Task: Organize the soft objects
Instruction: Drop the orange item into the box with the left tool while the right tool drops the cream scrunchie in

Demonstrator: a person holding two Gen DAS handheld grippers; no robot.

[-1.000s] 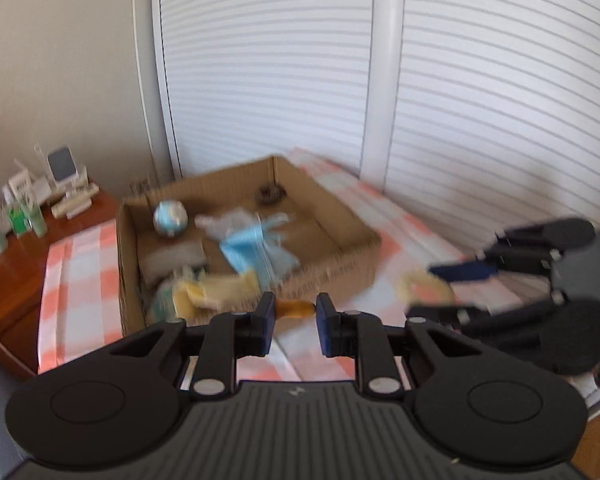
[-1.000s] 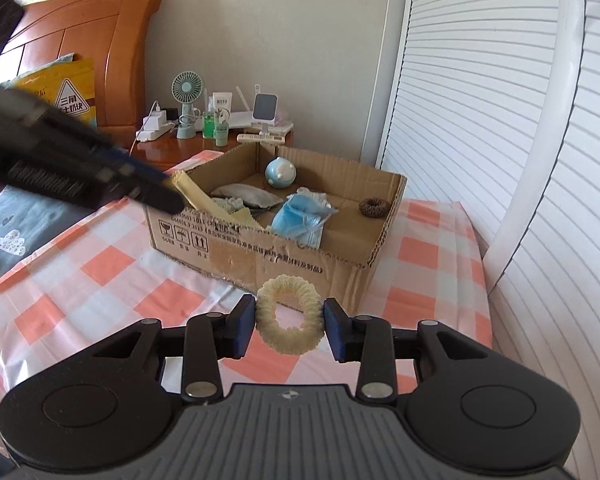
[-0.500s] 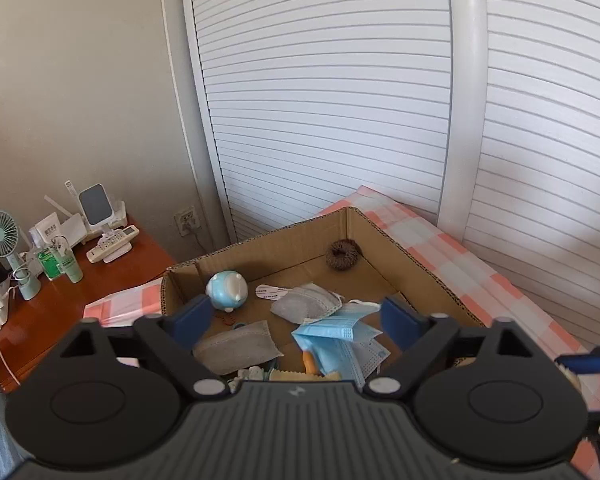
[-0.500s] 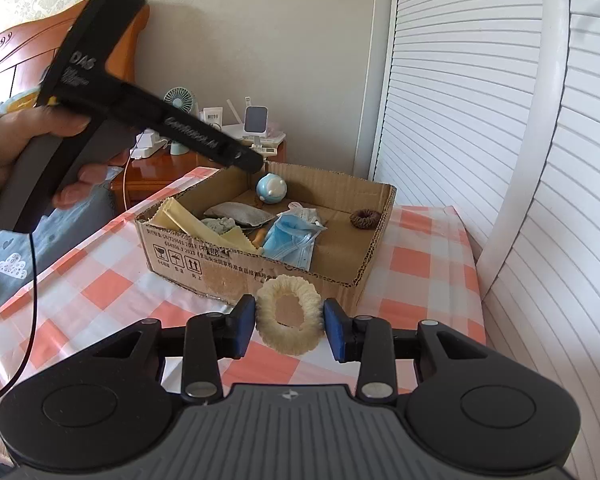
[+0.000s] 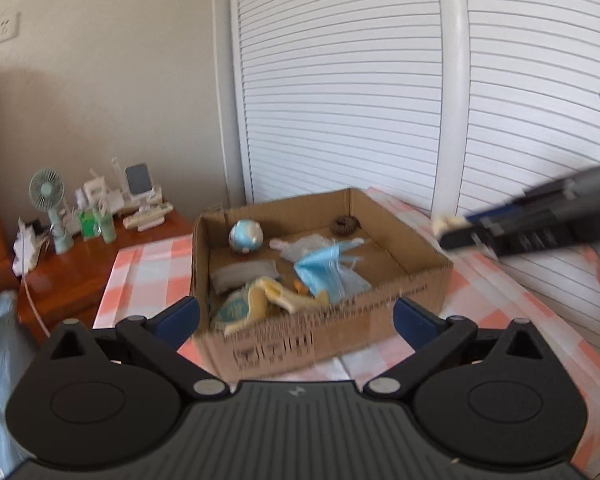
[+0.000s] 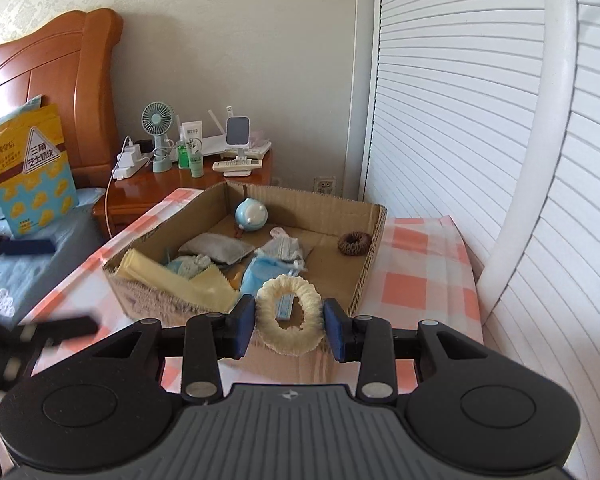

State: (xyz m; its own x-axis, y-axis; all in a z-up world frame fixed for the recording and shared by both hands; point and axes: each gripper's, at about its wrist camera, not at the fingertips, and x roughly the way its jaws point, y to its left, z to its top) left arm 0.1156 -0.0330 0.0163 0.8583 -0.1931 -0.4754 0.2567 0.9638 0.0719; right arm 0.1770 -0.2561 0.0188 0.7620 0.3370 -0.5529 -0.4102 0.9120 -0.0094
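A cardboard box (image 5: 340, 336) (image 6: 370, 264) stands on the checked cloth. It holds blue face masks (image 5: 332, 276) (image 6: 268, 276), a grey pouch (image 6: 216, 249), a yellow cloth (image 6: 180, 280), a blue-white ball (image 6: 251, 214) and a brown scrunchie (image 6: 354, 243). My right gripper (image 6: 290, 322) is shut on a cream fluffy scrunchie (image 6: 288, 330), held over the box's near wall. It shows blurred at the right of the left wrist view (image 5: 452, 226). My left gripper (image 5: 296, 320) is wide open and empty, in front of the box's near wall.
A wooden nightstand (image 6: 172, 184) behind the box carries a small fan (image 6: 158, 120), bottles and a remote. A bed with a wooden headboard (image 6: 60, 76) lies to the left. White louvred doors (image 6: 480, 120) stand close on the right.
My left gripper has drawn back and lowered from above the box, staying open; a second ago it was nearly shut. My right gripper has carried the cream scrunchie forward to the box's near wall.
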